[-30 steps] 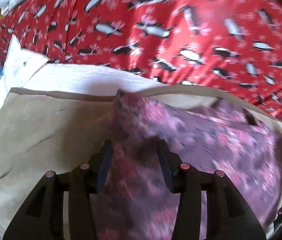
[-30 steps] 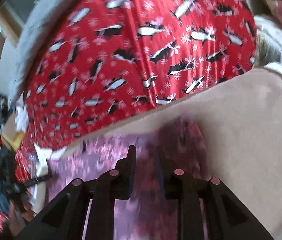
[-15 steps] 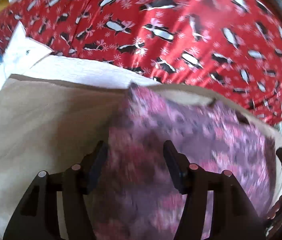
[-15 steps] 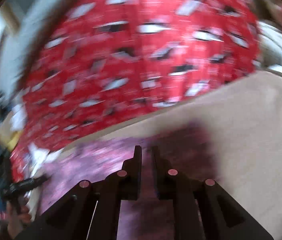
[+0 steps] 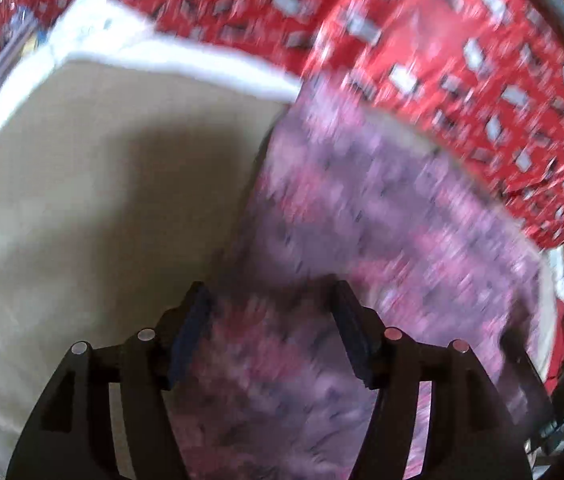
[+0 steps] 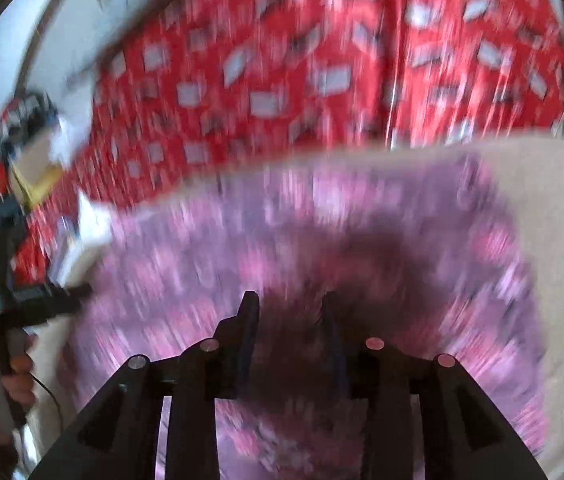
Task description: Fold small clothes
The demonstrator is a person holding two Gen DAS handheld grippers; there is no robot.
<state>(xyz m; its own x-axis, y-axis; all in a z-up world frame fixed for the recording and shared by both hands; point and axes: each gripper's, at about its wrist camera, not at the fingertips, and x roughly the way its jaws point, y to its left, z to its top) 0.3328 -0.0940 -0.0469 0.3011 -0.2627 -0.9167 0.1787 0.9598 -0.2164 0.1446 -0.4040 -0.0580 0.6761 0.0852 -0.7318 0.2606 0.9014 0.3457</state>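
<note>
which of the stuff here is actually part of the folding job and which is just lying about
Part of the job:
- purple and pink patterned cloth garment
- beige flat folding mat under it
- left gripper, opening
- right gripper, opening

Lying about:
- red penguin-print bedspread
- white folded item

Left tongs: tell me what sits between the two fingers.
In the left wrist view, the pink-purple patterned garment lies between the fingers of the opening left tongs; nothing else.

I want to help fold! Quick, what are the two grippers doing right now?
Left gripper: fingers opening, spread over the purple-pink patterned cloth, not pinching it.
Right gripper: fingers opening over that cloth, gripping nothing.
</note>
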